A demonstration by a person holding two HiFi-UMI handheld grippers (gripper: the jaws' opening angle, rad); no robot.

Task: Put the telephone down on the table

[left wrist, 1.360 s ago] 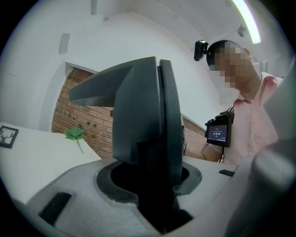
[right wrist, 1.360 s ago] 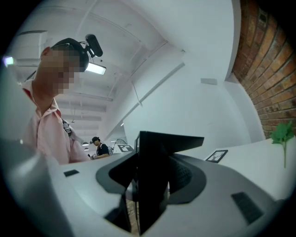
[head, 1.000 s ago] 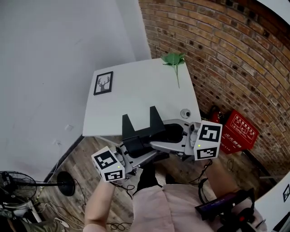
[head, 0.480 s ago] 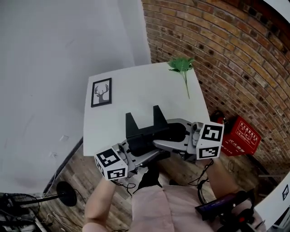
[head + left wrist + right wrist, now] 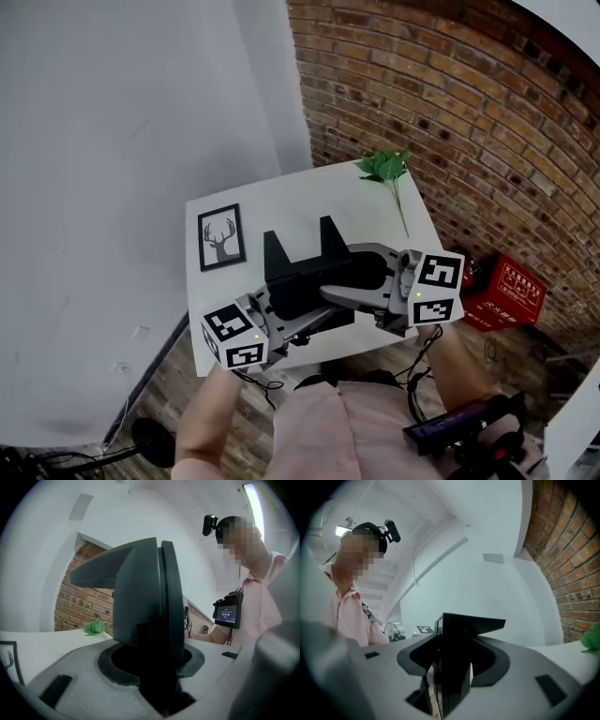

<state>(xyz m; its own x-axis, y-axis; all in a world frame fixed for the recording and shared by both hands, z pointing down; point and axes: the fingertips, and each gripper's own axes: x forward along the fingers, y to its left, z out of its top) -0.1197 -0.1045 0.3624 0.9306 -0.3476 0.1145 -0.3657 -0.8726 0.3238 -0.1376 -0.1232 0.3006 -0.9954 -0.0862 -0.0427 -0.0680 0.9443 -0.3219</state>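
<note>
A white table (image 5: 300,202) fills the corner between a plain white wall and a brick wall (image 5: 450,112). A framed deer picture (image 5: 221,237) lies on the table's left side.

The black telephone (image 5: 305,267) hangs just right of that picture, over the table's near half. The left gripper (image 5: 281,311) and the right gripper (image 5: 354,286) carry it from opposite ends. Each has its jaws part-way closed and clamped on the black body.

My judgement is that both ends should come down together and level (the two upright prongs make a tilt easy to spot). It should land on the bare top right of the picture, and the jaws should part only once the base sits flat.

Counted:
- one telephone
- two grippers
- one table
- one framed picture
- one green leaf sprig (image 5: 386,169), well beyond the picture towards the brick
- one red crate (image 5: 511,291) on the floor, far right of the picture
</note>
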